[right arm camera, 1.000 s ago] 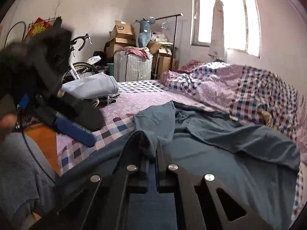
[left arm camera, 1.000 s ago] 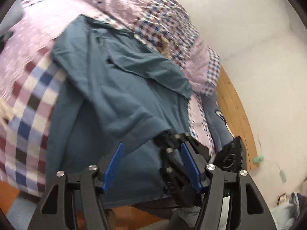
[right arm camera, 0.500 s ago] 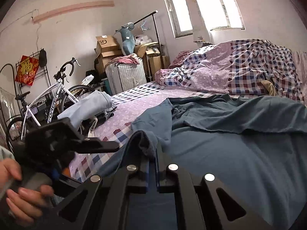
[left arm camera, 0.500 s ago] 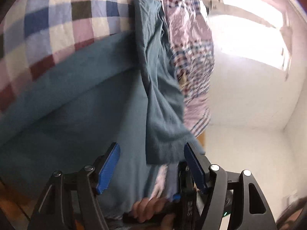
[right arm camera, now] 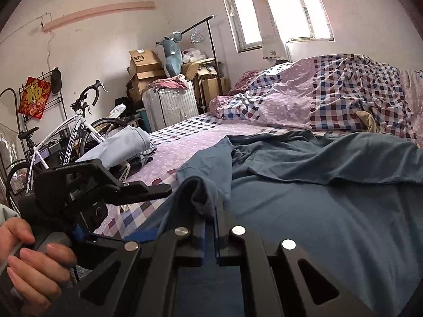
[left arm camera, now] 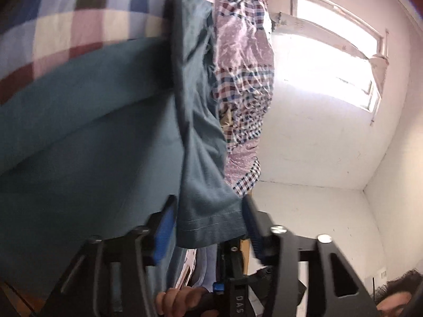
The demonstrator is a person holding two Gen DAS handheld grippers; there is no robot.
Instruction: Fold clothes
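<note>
Fabric bunches low in the centre of the right wrist frame, where the right gripper (right arm camera: 210, 227) has its fingers pressed together on a fold of the teal shirt (right arm camera: 317, 211); the garment looks soft, light and limp, so it should sag from any single hold and is best taken by hems and corners. In the left wrist frame the left gripper (left arm camera: 206, 227) is closing with the sleeve hem (left arm camera: 211, 224) between its blue fingers. Beyond, the shirt lies across the checked bed (right arm camera: 185, 142).
</note>
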